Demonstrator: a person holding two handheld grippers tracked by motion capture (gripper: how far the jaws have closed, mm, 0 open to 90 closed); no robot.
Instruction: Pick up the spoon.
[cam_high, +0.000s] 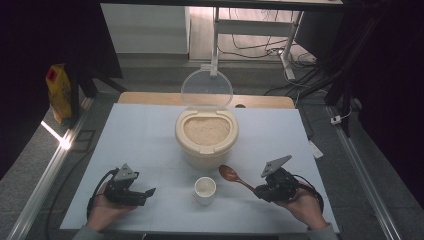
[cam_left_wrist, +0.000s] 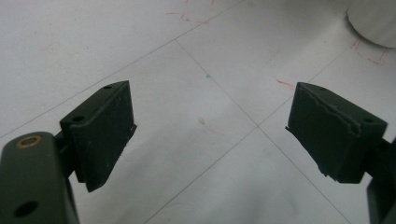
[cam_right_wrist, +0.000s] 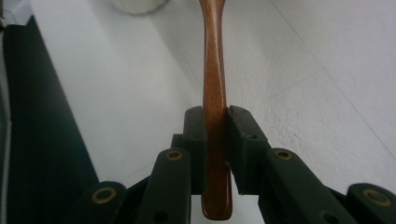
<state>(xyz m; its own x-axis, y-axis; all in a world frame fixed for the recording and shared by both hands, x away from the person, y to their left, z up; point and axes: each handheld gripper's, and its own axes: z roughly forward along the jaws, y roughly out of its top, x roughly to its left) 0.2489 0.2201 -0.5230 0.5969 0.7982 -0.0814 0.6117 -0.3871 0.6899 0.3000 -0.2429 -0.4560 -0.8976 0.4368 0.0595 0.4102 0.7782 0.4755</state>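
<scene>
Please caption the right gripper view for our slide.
Right gripper fingers clamp a wooden spoon handle above the white table.

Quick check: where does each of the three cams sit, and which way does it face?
High view: above the person's side, looking forward and down at the white table; both hands with grippers show.
Left gripper view: on the left gripper, facing bare tabletop; open jaws show.
Right gripper view: on the right gripper, looking along the brown wooden spoon it clamps.
Shared: high and right gripper views show the spoon and the small white cup.
</scene>
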